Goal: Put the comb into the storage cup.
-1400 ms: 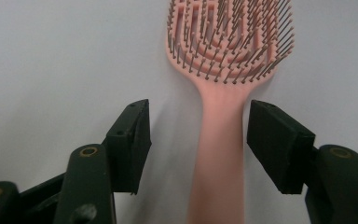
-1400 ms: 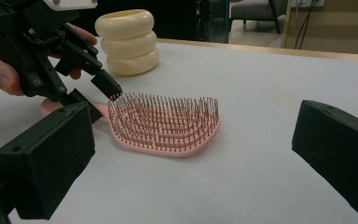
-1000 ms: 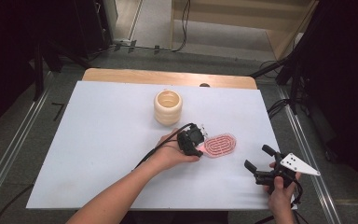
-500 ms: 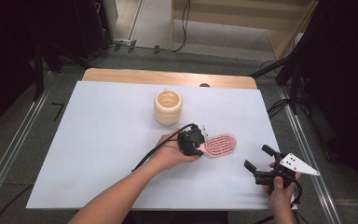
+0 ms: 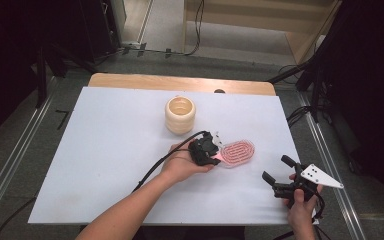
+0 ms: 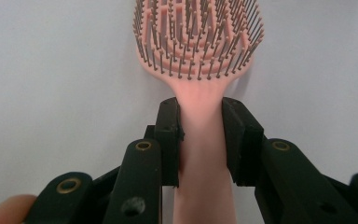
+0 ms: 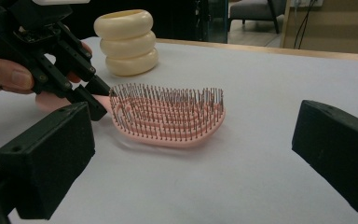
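Observation:
A pink hairbrush (image 5: pixel 238 151) lies bristles up on the white table, right of the middle. My left gripper (image 5: pixel 219 152) comes at it from the left and is shut on its handle. In the left gripper view both black pads press the sides of the hairbrush handle (image 6: pixel 200 140), just below the bristled head (image 6: pixel 196 37). My right gripper (image 5: pixel 276 168) hovers near the table's front right, open, nothing between its jaws. From the right gripper (image 7: pixel 191 158) I look at the hairbrush (image 7: pixel 168 116) and the left gripper (image 7: pixel 98 100) holding it.
A cream ribbed cup (image 5: pixel 180 114) stands behind the brush, towards the table's middle back; it also appears in the right gripper view (image 7: pixel 127 42). The white table top (image 5: pixel 105 150) is bare at the left. A wooden strip (image 5: pixel 180 82) runs along the far edge.

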`<state>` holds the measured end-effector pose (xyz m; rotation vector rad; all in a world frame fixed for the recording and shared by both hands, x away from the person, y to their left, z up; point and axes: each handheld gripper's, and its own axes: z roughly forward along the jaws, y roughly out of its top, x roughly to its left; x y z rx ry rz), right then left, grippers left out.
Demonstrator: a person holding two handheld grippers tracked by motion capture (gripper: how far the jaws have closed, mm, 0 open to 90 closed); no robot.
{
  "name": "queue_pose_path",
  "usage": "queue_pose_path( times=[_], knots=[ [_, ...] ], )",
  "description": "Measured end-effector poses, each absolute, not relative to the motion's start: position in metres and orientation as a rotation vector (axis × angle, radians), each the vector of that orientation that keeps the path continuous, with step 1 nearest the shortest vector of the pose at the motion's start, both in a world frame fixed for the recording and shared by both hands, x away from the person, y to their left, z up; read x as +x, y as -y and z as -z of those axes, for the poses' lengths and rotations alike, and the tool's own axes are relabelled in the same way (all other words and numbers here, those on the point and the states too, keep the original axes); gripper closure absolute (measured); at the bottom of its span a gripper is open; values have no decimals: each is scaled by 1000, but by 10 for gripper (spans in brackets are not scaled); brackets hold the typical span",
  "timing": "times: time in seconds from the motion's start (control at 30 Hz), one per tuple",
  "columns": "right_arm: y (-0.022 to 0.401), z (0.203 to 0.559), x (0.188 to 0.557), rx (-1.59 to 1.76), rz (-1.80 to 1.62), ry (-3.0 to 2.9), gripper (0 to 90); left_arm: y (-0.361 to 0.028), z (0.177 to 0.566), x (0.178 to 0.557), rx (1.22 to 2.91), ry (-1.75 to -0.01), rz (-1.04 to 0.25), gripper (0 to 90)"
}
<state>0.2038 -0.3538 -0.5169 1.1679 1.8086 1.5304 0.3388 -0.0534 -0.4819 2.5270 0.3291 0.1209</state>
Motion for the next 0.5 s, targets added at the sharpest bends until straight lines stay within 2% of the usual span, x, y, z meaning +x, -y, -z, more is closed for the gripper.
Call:
queue_pose_path(
  times=[0.5],
  knots=[
    [349, 515, 205, 1174, -1460, -1820, 0, 35, 472, 336, 2437, -354, -134, 700]
  ],
)
